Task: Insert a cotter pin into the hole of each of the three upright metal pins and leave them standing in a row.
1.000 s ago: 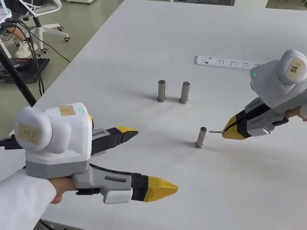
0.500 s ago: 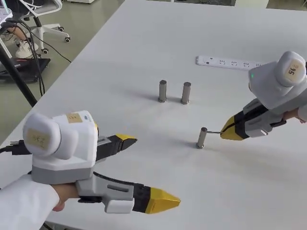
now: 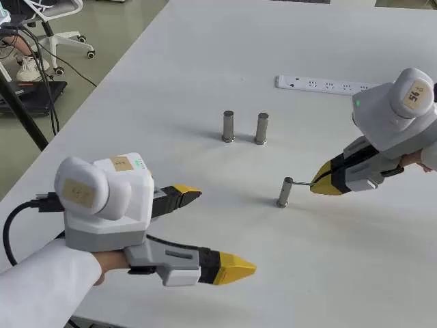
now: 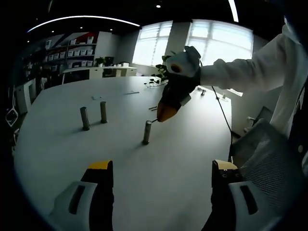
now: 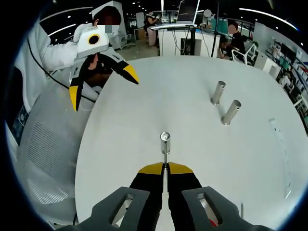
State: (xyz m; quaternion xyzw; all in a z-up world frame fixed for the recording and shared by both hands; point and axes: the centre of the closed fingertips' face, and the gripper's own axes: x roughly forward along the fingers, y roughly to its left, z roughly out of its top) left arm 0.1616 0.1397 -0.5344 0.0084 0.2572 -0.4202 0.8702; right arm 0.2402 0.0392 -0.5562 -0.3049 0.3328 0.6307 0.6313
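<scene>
Yellow-tipped, with a grey and black body, the left gripper (image 3: 222, 231) is nearest in the head view. A hand in a white sleeve (image 3: 41, 287) holds it over the near part of the white tabletop (image 3: 171, 82). Its jaws are spread wide with nothing between them, and the left gripper view shows bare table between its own two tips (image 4: 162, 168).

Further in and to the right, the right gripper (image 3: 318, 185) points leftward and a little downward. Its jaws are pressed together on a thin metal cotter pin (image 3: 301, 182), which juts out from the tips. The free end of the cotter pin reaches the top of the near pin (image 3: 284, 193), a short grey metal cylinder standing alone on the table. In the right gripper view the cotter pin (image 5: 165, 154) runs straight from the closed tips (image 5: 165, 167) to the near pin (image 5: 165, 137). Whether its end sits inside the hole cannot be told.

Beyond these stand two more grey metal cylinders, both upright: the left far pin (image 3: 228, 126) and, just beside it, the right far pin (image 3: 261, 128). They are well apart from the near pin.

Farther back lies a long white power strip (image 3: 321, 86), flat on the table. Off the table's left edge are black cables (image 3: 42, 75) and a white wheeled chair base (image 3: 65, 42).
</scene>
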